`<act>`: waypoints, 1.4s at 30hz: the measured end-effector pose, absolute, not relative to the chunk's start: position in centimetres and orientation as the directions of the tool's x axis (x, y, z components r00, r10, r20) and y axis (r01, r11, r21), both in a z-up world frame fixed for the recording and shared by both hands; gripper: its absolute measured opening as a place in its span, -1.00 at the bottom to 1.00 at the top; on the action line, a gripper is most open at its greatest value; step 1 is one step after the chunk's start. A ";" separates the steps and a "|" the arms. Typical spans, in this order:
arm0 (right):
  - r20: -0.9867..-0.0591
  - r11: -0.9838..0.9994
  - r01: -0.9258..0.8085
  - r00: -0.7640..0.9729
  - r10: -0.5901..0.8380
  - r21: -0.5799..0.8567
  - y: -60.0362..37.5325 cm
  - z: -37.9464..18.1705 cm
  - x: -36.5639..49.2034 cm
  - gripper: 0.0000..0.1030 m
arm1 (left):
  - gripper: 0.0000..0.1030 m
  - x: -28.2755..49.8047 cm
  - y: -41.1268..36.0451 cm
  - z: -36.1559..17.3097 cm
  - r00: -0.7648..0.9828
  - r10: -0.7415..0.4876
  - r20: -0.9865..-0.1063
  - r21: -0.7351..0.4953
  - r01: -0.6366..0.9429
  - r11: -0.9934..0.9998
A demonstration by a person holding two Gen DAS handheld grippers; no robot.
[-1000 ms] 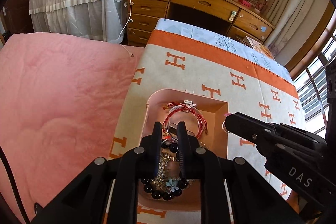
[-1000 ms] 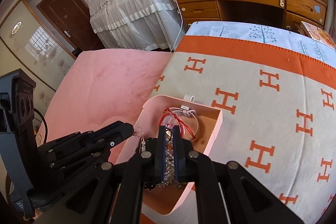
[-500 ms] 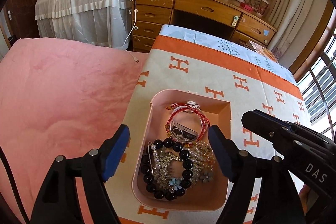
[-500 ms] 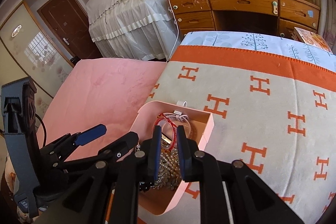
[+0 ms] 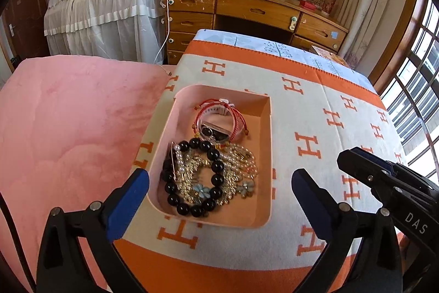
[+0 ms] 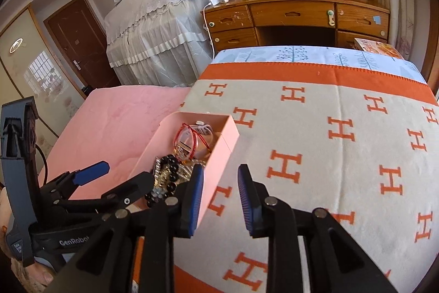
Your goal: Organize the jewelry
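Both let go now: left gripper [image 5: 219, 180] wide above pink tray [image 5: 270, 144], right gripper [image 6: 221, 192] half-open beside it, jewelry [image 5: 211, 172] dropped inside.

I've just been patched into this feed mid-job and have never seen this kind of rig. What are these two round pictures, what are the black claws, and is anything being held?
There is no robot arm: a person holds a two-finger gripper in each hand, and each carries a fisheye camera looking along its fingers. One picture is from the left gripper, the other from the right gripper. Both stand open with blue pads and hold nothing. The left one frames a shallow pink rectangular tray on an orange-and-beige blanket with H letters. In the tray lie a black bead bracelet, a red cord bracelet, pearl strands and a gold chain with blue flowers. The right gripper sits at the tray's right wall.
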State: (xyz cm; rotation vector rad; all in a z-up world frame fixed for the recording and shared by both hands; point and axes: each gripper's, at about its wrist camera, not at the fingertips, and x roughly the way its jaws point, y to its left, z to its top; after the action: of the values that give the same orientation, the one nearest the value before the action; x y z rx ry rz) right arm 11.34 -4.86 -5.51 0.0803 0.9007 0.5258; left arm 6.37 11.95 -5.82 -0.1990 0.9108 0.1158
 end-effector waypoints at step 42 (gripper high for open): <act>-0.523 0.944 -0.238 0.788 0.325 0.228 -19.1 -2.4 -0.4 0.12 | 0.98 -1.4 -3.7 -0.8 0.765 0.048 -0.643 -0.026 -0.085 0.996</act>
State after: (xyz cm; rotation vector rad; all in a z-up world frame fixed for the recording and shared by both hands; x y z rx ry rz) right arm -0.37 -19.09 -2.40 0.1537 0.5898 0.3046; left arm -1.43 -3.74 -0.79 -0.0546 0.6968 0.0724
